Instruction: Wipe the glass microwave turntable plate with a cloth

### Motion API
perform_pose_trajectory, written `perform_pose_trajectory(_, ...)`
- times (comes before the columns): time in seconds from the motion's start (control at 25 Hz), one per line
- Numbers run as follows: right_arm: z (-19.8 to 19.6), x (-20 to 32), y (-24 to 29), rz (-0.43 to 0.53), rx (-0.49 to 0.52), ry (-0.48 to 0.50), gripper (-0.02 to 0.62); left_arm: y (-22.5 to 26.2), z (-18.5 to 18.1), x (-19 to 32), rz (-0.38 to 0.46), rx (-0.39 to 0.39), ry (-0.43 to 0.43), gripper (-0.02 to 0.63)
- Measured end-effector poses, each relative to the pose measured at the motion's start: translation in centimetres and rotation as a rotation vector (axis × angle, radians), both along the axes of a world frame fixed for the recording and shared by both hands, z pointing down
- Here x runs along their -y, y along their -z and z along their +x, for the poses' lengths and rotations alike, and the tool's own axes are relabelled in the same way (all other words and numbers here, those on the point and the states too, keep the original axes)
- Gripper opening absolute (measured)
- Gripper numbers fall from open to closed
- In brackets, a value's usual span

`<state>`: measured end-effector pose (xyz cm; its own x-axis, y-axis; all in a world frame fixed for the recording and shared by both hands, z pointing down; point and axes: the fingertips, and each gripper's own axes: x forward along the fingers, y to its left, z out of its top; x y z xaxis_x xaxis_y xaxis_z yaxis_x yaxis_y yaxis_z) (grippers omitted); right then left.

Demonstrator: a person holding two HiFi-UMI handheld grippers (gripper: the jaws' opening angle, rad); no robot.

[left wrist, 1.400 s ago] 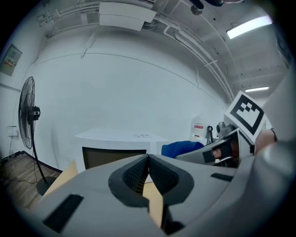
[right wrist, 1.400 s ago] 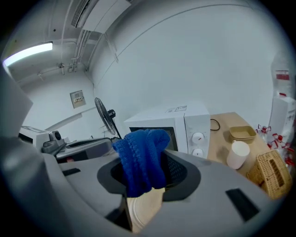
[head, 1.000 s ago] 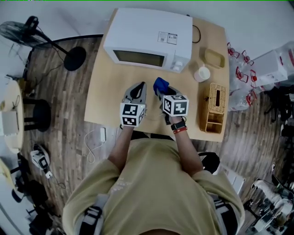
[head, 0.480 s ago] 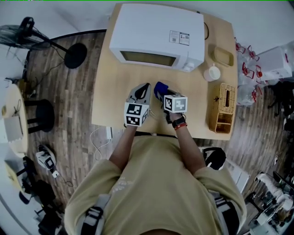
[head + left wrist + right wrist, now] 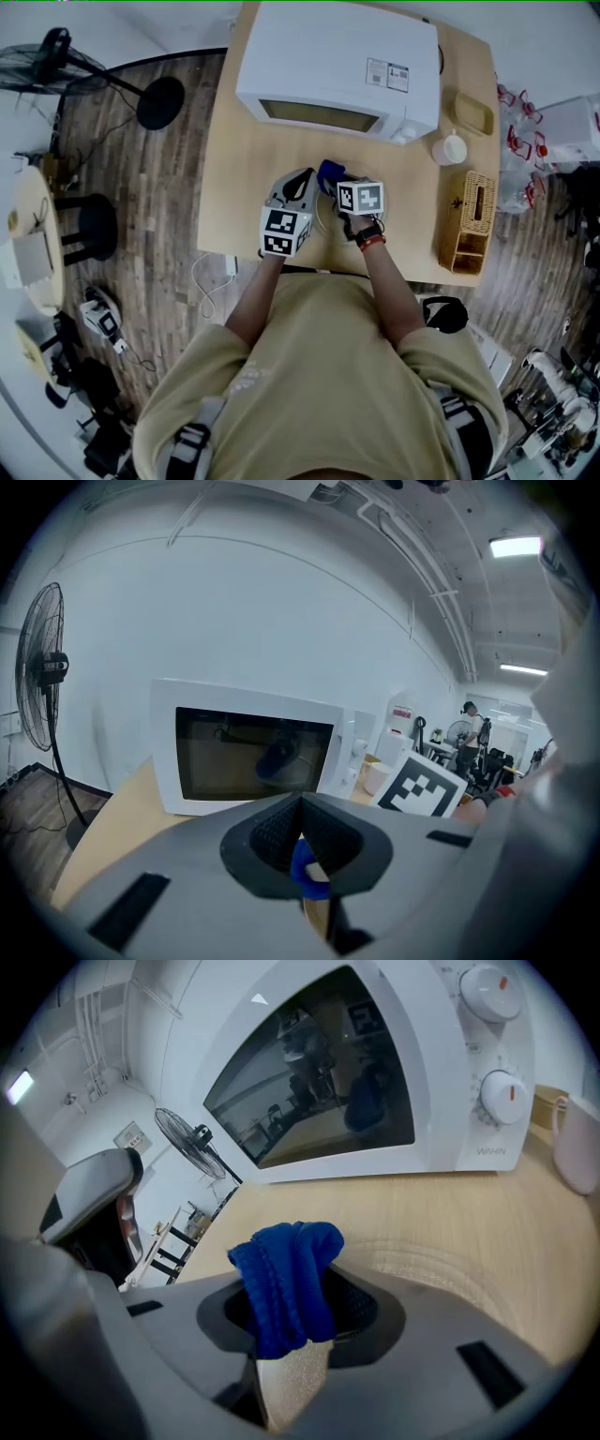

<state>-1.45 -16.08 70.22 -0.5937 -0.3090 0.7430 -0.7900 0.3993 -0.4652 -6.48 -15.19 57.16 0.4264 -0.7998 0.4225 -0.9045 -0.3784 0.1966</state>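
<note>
The clear glass turntable plate [image 5: 441, 1265], ringed with ridges, lies low over the wooden table [image 5: 244, 187] in front of the white microwave [image 5: 337, 66]. In the head view it is only a faint disc [image 5: 323, 221] between my two grippers. My right gripper [image 5: 292, 1330] is shut on a bunched blue cloth [image 5: 286, 1274], held over the plate's near rim. The cloth [image 5: 328, 172] pokes out ahead of that gripper [image 5: 337, 186]. My left gripper [image 5: 302, 841] is shut, and a thin clear edge runs down from its jaws, apparently the plate's rim. It [image 5: 306, 178] sits just left of the cloth.
The microwave door [image 5: 253, 757] is closed. A white mug [image 5: 450, 148], a tan tray [image 5: 473, 112] and a wicker box [image 5: 473, 225] stand along the table's right side. A standing fan [image 5: 56, 61] is on the floor at left. The table's front edge is close under my wrists.
The head view has shifted, so everything sits a little right and lower. The grippers have drawn slightly closer together, the right one still gripping the cloth.
</note>
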Motion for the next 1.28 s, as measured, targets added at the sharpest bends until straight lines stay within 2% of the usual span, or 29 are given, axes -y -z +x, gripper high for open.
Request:
perform_pose_trajectory(0.32, -0.1, 0.1, -2.4, -0.009, -0.077, 0.077, 0.146, -1.4, -0.2, 0.1, -0.029, 0.007, -0.009, 0.018)
perform_pose_trajectory(0.84, 0.7, 0.2, -2.3, -0.018, -0.061, 0.047, 0.146, -1.7, -0.4, -0.3, -0.041, 0.033, -0.01, 0.018)
perform_pose_trajectory(1.28, 3.7, 0.3, -2.5, -0.03, -0.058, 0.004, 0.146, -2.0, 2.2, -0.1, -0.045, 0.036, -0.059, 0.018)
